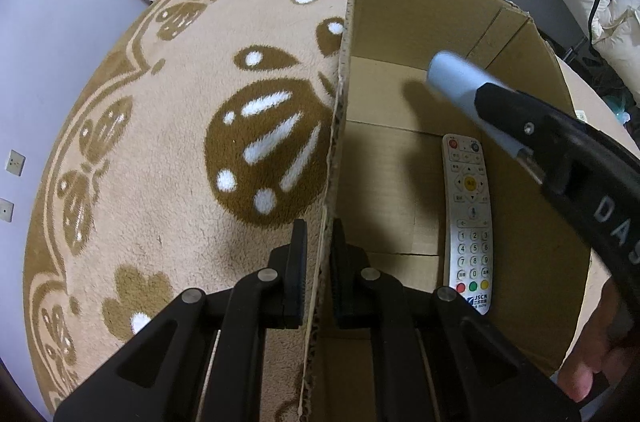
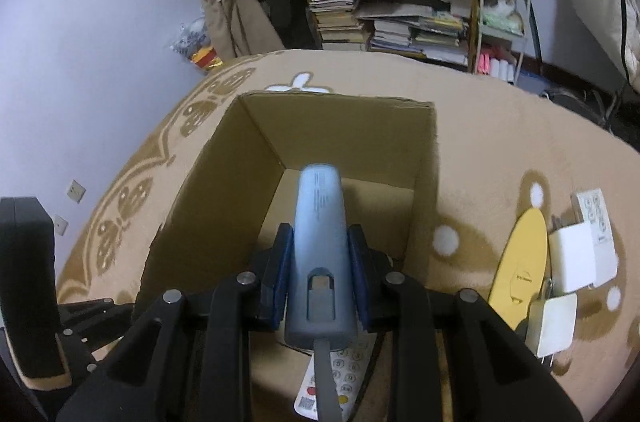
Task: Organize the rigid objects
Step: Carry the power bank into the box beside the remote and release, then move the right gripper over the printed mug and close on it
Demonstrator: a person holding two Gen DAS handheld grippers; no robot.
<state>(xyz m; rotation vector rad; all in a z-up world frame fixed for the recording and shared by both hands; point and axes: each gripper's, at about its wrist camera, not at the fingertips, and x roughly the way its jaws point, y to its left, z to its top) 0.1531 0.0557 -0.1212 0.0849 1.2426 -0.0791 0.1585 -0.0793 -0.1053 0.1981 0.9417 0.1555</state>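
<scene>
An open cardboard box (image 1: 352, 22) stands on a beige patterned rug. My left gripper (image 1: 319, 262) is shut on the box's left wall, one finger outside and one inside. A white remote control (image 1: 468, 222) lies flat on the box floor. My right gripper (image 2: 320, 246) is shut on a pale blue stick-shaped device (image 2: 318, 222) with a grey strap, held above the box (image 2: 336, 100) opening. In the left wrist view that blue device (image 1: 456, 78) hangs tilted over the box's far right part. Part of the remote (image 2: 346, 374) shows below the right gripper.
On the rug right of the box lie a yellow oval object (image 2: 520, 262), two white chargers (image 2: 572, 258) and a white socket adapter (image 2: 596, 214). A person's hand (image 1: 588, 362) shows at the lower right. Shelves with books (image 2: 400, 26) stand behind the rug.
</scene>
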